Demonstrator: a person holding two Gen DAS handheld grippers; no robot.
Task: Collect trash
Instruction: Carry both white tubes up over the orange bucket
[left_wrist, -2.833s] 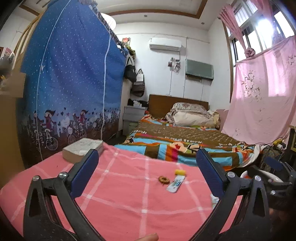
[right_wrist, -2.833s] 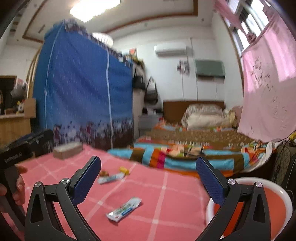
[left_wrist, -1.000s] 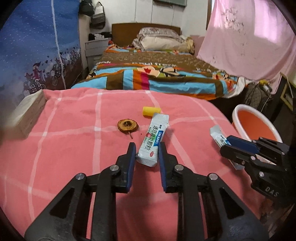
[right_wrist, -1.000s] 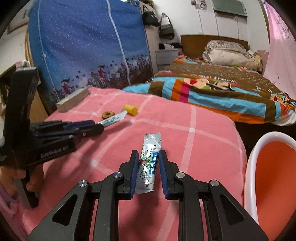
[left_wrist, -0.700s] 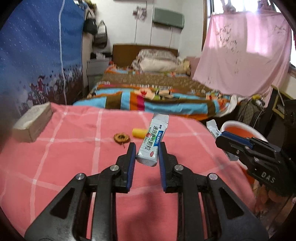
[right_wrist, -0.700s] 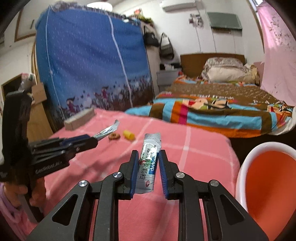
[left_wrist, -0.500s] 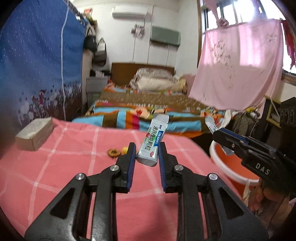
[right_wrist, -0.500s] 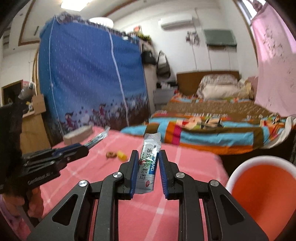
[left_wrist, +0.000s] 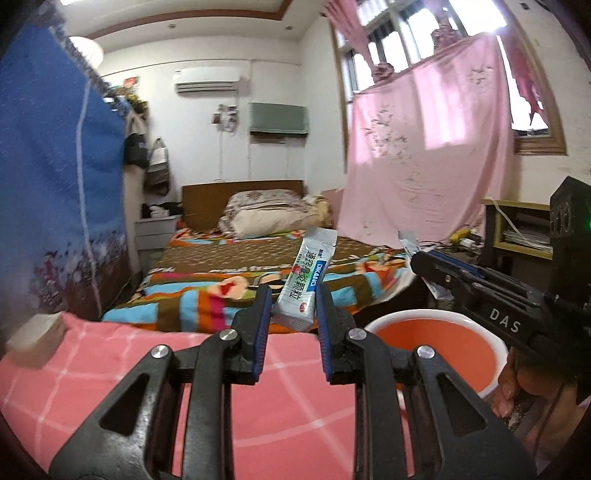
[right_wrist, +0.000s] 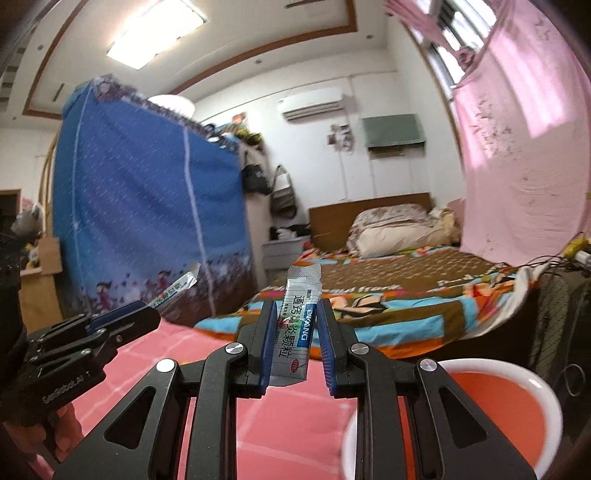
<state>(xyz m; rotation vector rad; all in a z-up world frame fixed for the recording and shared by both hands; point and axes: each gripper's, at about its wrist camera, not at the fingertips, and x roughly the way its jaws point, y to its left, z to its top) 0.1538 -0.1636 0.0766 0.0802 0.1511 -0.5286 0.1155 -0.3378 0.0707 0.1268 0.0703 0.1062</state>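
Each of the 2 sachets is pinched only by its lower end, 1 (left_wrist: 308, 280) in the left gripper (left_wrist: 291, 328) and 1 (right_wrist: 297, 325) in the right gripper (right_wrist: 295, 347), near the orange bin (left_wrist: 436, 332), so either could easily get flicked out before it's released over it.

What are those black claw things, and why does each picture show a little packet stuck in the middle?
They are grabbers that a person holds, one in each hand, each with a camera looking along its fingers. One picture comes from the left gripper, squeezing a white sachet. The other comes from the right gripper, squeezing a second sachet. Each camera also sees the other grabber at its side. Below lies a pink checked cloth, and beside it stands an orange basin with a white rim.
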